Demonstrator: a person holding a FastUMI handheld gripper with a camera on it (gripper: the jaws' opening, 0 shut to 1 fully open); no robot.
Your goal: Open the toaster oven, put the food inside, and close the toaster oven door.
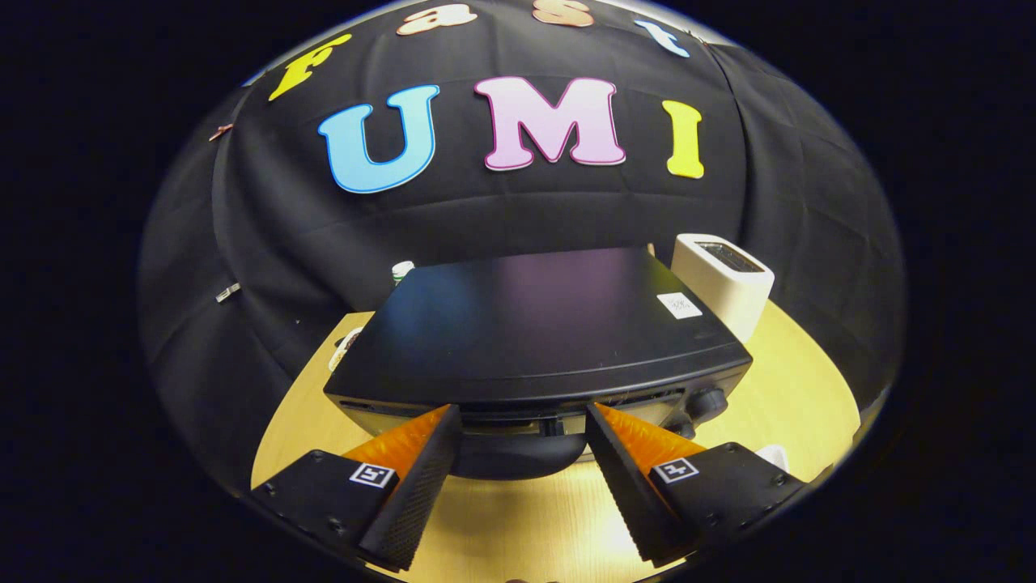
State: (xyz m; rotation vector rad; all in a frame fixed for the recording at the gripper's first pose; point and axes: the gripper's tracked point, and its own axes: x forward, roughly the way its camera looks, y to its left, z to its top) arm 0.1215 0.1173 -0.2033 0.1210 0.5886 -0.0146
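Note:
A black toaster oven stands on the light wooden table, seen from above its front top edge. Its dark curved door handle lies between my two fingers, which reach up to the oven's front. My gripper is open, with the fingers spread to either side of the handle and not pressing on it. Control knobs sit at the oven's right front. The door's state is hard to tell from this angle. No food shows here.
A white slot toaster stands beyond the oven's right rear corner. A small white and green object peeks from behind the oven's left rear. Another small item lies at the oven's left side. Black cloth walls surround the table.

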